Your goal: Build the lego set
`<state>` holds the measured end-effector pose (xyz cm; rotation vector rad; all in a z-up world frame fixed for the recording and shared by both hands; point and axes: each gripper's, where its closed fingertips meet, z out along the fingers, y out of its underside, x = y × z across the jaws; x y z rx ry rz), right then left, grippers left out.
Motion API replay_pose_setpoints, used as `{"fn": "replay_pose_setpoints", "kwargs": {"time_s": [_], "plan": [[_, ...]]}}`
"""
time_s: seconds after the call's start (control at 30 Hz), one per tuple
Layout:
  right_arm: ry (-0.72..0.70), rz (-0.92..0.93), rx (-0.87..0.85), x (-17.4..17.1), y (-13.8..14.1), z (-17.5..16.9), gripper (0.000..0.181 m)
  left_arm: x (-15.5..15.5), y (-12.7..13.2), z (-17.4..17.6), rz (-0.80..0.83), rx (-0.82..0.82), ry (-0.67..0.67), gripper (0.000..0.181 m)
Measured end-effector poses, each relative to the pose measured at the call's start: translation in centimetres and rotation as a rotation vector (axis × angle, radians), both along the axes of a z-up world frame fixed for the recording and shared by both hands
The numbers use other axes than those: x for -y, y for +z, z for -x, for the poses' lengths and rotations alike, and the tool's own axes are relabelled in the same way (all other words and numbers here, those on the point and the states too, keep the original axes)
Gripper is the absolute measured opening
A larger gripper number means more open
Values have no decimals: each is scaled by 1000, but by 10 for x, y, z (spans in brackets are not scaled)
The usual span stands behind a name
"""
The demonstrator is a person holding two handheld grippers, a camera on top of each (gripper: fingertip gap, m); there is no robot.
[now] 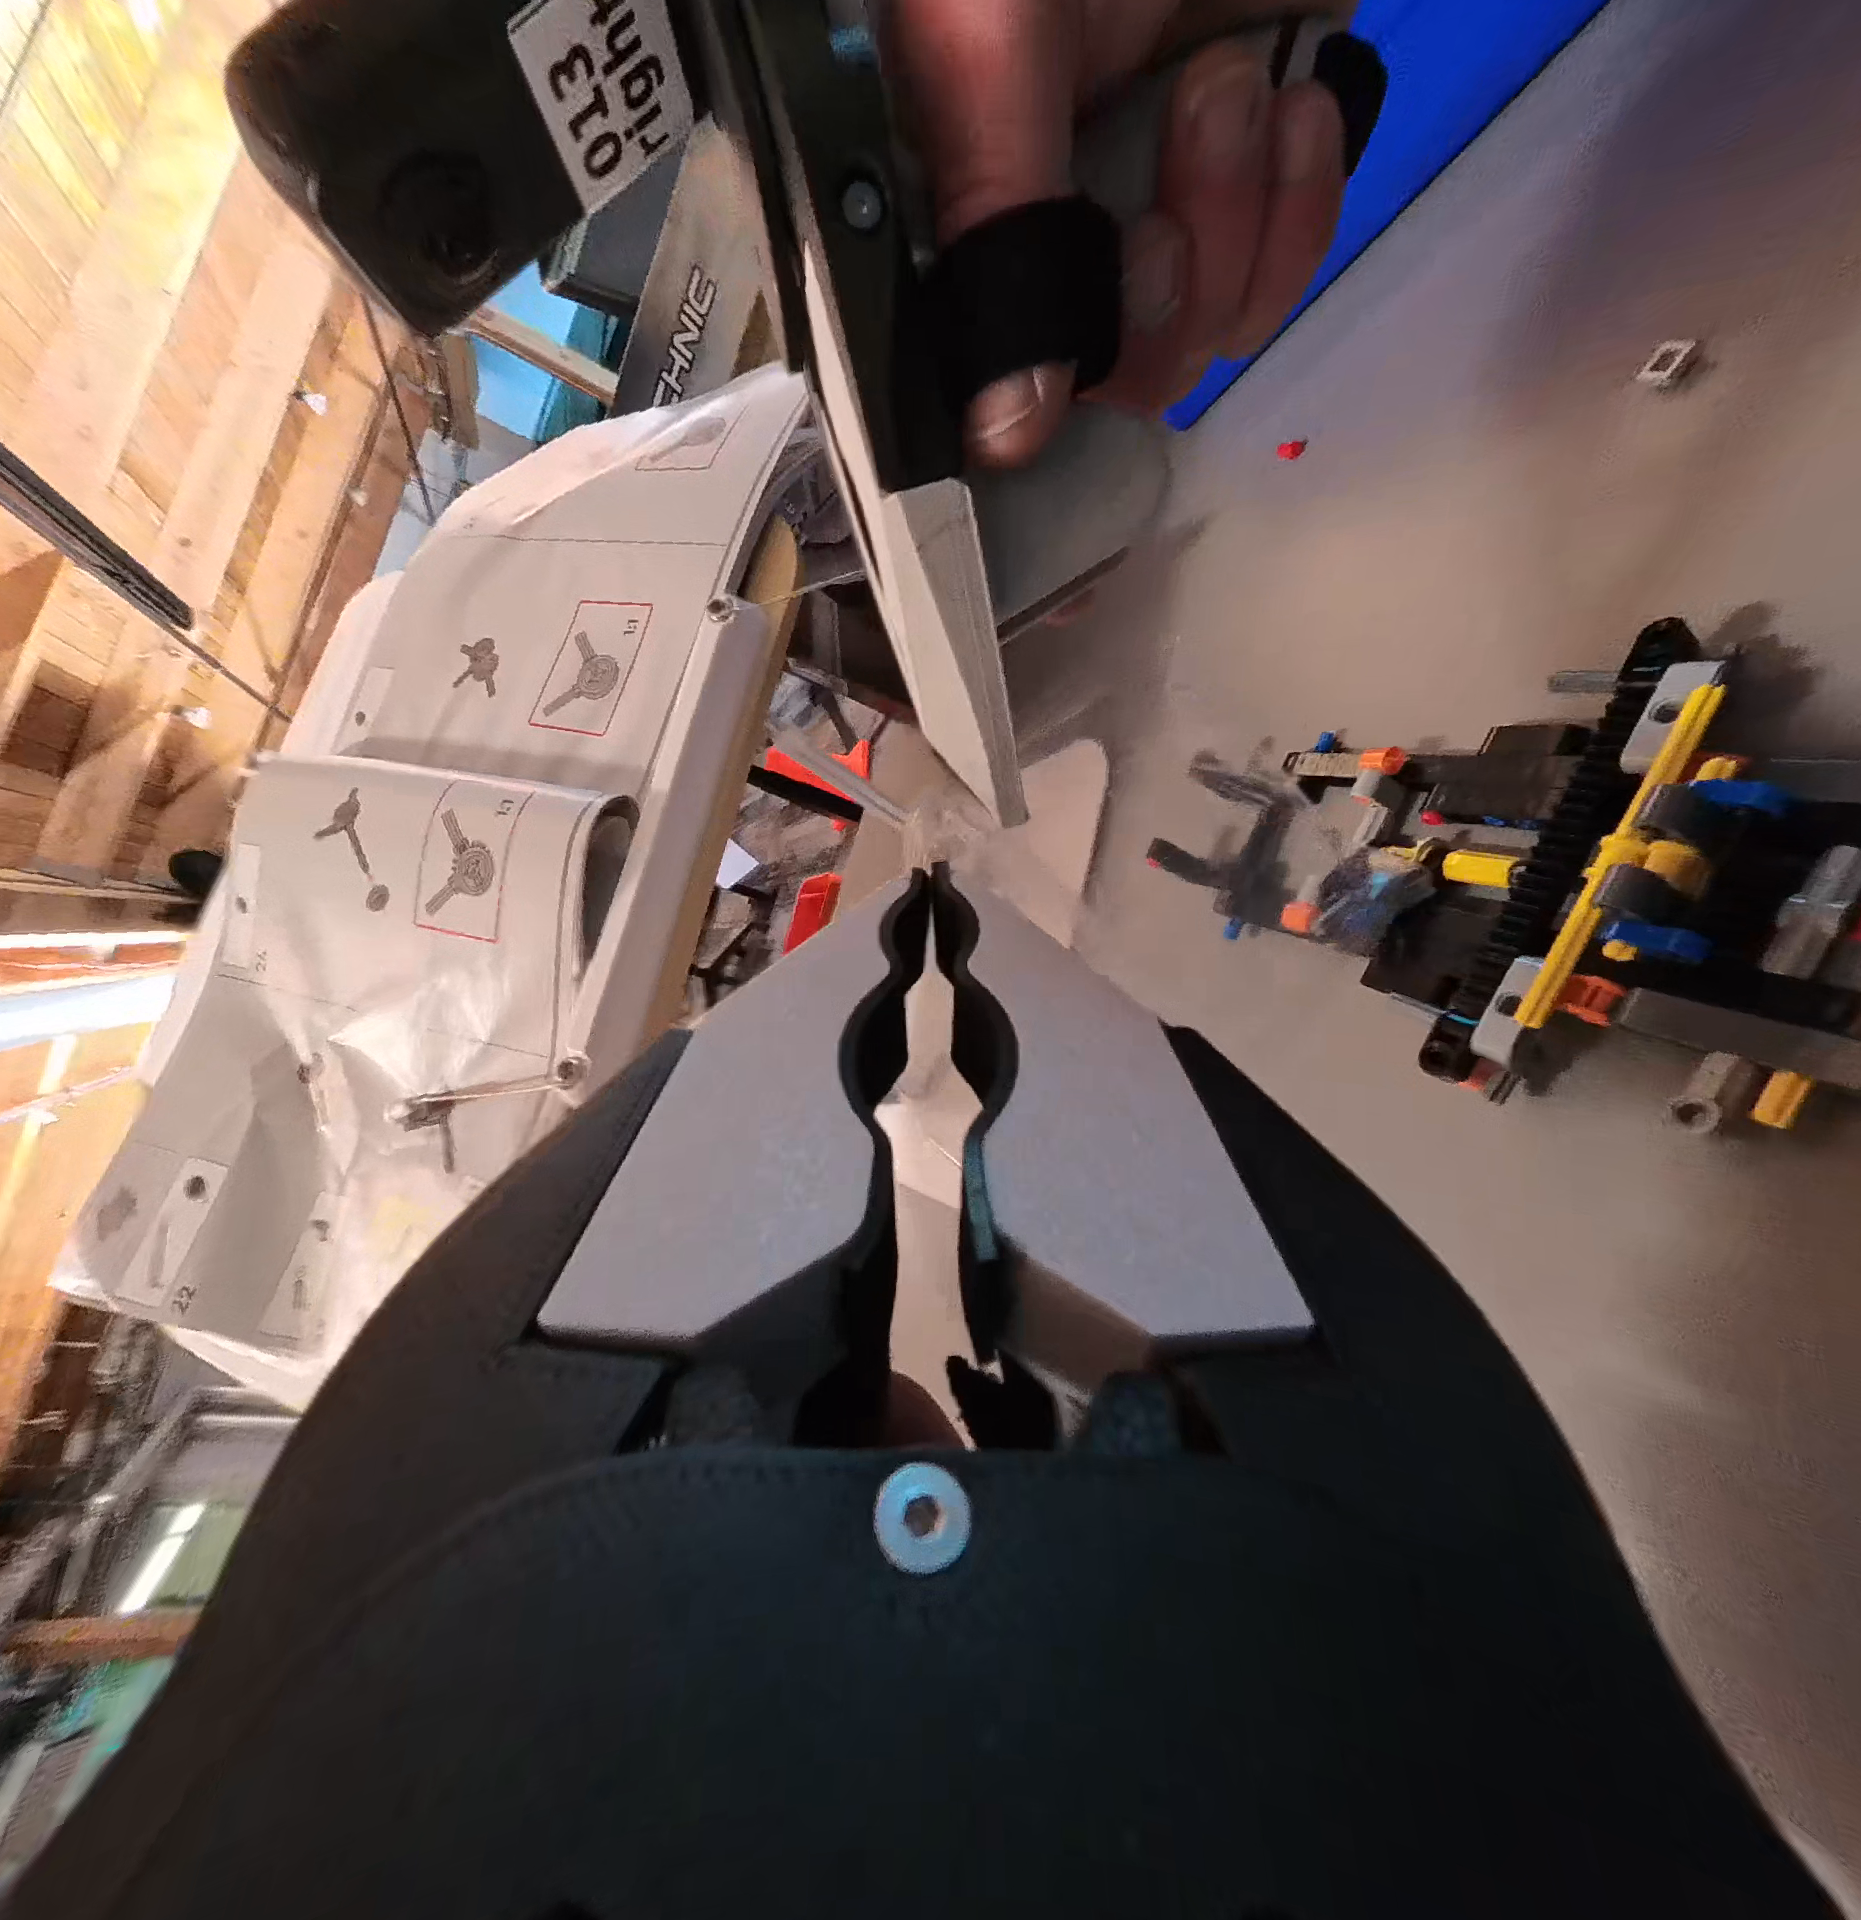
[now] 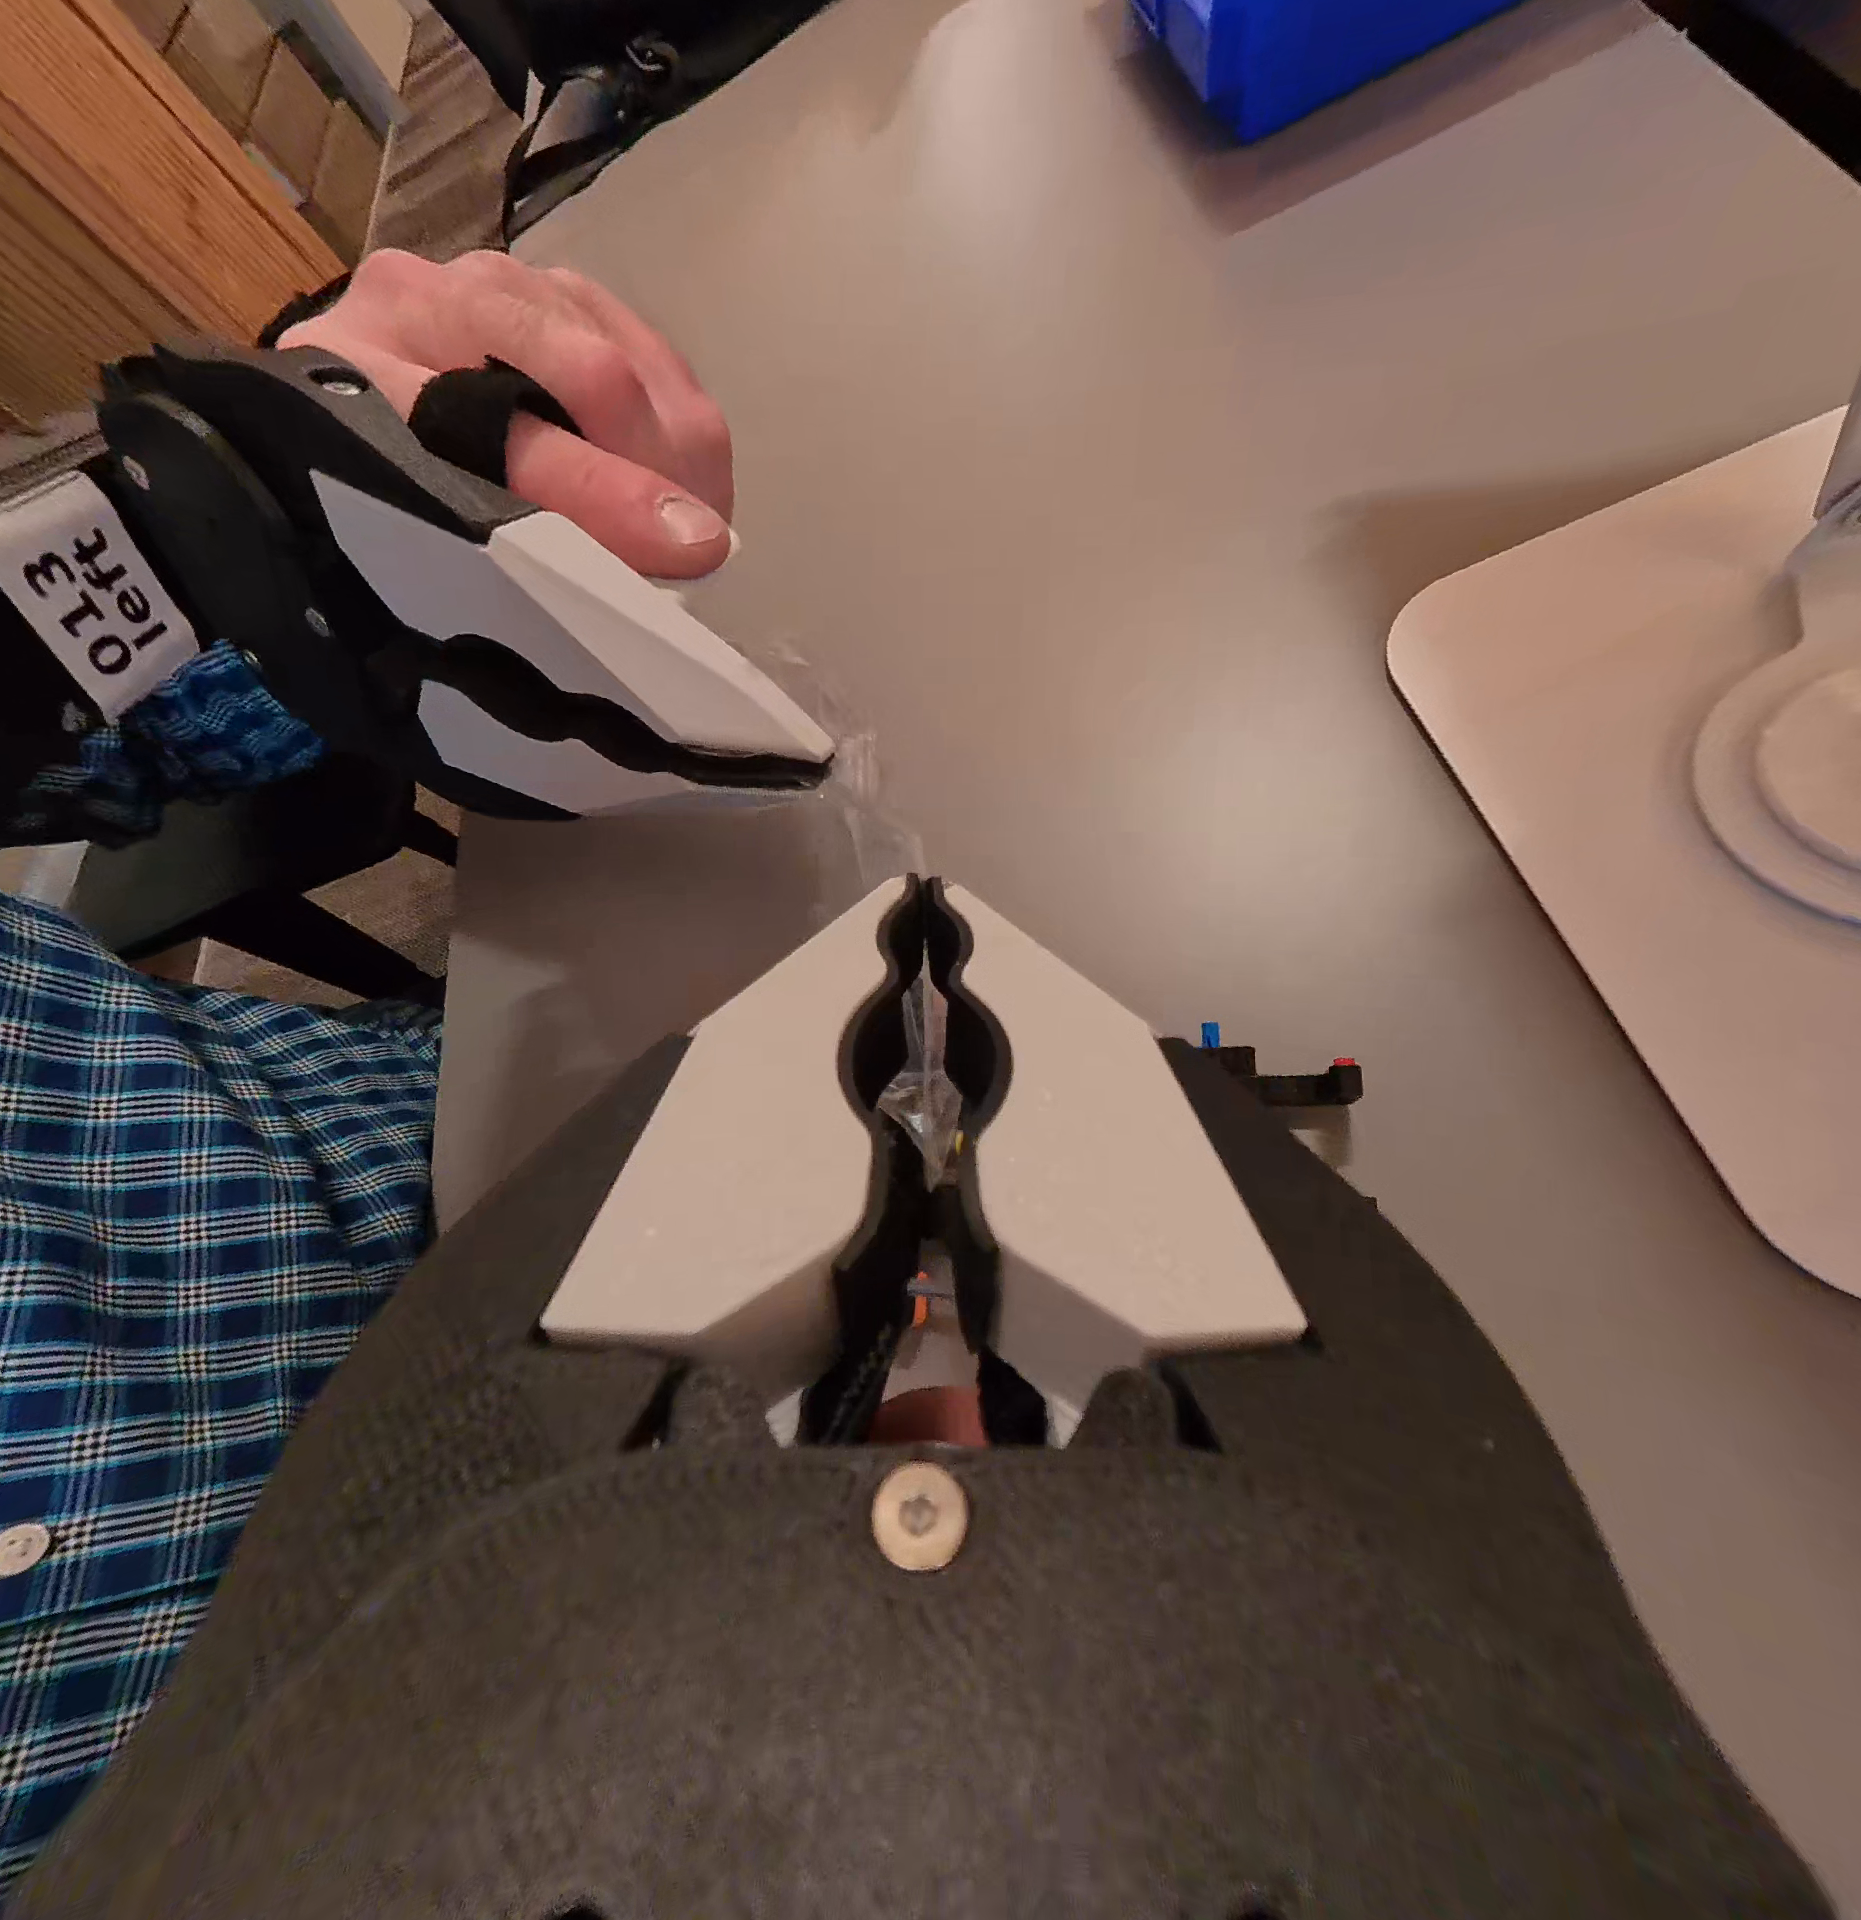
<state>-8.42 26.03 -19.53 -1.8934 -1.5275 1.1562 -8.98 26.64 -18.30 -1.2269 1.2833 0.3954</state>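
Observation:
A small clear plastic bag (image 2: 872,800) is stretched in the air between my two grippers, above the grey table (image 2: 1113,416). My right gripper (image 2: 924,883) is shut on one side of it, and crumpled plastic shows between its fingers. My left gripper (image 1: 926,881) is shut on the other side of the bag (image 1: 941,831). It also shows in the right wrist view (image 2: 824,767), tip to tip with the right one. The partly built lego model (image 1: 1632,883), black and grey with yellow, blue and orange parts, lies on the table to the right in the left wrist view.
An open instruction booklet (image 1: 469,831) under clear plastic stands behind the grippers. A blue bin (image 2: 1300,52) is at the table's far side. A white stand base (image 2: 1632,779) lies at the right. A tiny red piece (image 1: 1290,449) and a grey square piece (image 1: 1669,364) lie loose. My two grippers' fingertips are within a few centimetres of each other.

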Motion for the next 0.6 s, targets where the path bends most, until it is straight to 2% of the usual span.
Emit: {"fn": "replay_pose_setpoints", "kwargs": {"time_s": [0.17, 0.33, 0.6], "plan": [[-31, 11, -12, -7, 2, -4, 0, 2, 5, 7, 59, 123, -9, 0], [-39, -8, 3, -9, 0, -5, 0, 12, 2, -4, 75, 49, -57, 0], [-101, 5, -30, -15, -6, -9, 0, 9, -9, -3, 105, 6, -38, 0]]}}
